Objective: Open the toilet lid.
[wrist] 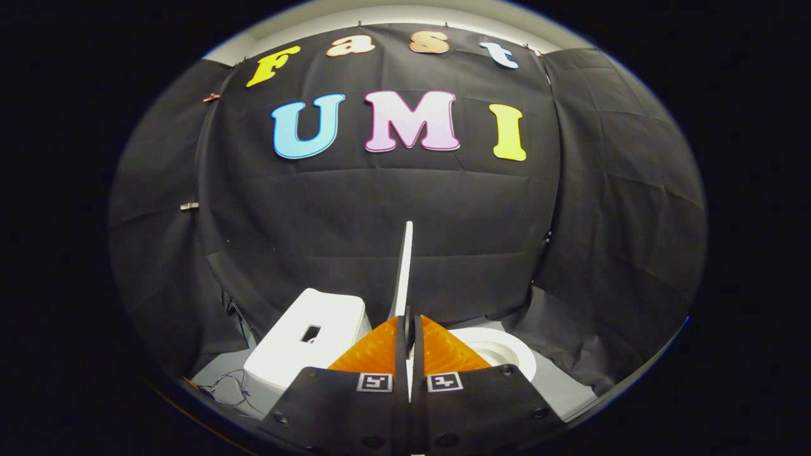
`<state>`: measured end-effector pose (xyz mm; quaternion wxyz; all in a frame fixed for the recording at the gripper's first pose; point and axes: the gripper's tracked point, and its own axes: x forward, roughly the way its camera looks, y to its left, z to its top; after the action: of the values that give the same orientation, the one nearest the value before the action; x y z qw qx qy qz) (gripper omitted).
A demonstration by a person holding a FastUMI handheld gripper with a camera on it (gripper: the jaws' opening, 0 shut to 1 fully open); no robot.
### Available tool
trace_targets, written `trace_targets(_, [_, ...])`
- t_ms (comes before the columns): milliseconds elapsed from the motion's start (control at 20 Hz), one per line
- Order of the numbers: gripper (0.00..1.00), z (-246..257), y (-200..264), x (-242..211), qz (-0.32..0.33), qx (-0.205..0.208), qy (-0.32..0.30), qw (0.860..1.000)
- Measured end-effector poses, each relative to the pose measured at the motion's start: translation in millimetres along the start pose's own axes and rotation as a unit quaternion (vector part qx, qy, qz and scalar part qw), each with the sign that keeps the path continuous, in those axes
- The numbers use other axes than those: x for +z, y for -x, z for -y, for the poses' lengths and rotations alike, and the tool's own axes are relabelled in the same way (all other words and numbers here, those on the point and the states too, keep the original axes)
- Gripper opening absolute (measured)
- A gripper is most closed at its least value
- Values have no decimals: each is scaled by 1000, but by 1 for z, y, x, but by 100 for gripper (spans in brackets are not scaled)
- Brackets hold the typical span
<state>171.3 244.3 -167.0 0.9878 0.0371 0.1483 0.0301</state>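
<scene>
Two fingers (pixel 398 354) of our gripper (pixel 410 326) are drawn nearly together, and the thin edge of the toilet lid (pixel 405 272) sits clamped in the narrow slot between them. We see the lid edge-on, a slim white blade standing almost upright and rising from the fingertips up against the black cloth wall (pixel 380 209) behind. To the left of the fingers, just beyond them, sits the white tank (pixel 304 345) with a small dark opening in its top. To the right of the fingers we see the open bowl (pixel 497 351), its white rim uncovered. Thin wires (pixel 231 386) lie on the grey floor (pixel 557 389) by the tank's left side.
</scene>
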Motion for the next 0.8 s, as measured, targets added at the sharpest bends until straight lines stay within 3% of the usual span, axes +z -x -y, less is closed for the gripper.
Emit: trace_targets(800, [5, -137, 10, -15, 11, 61, 108, 992])
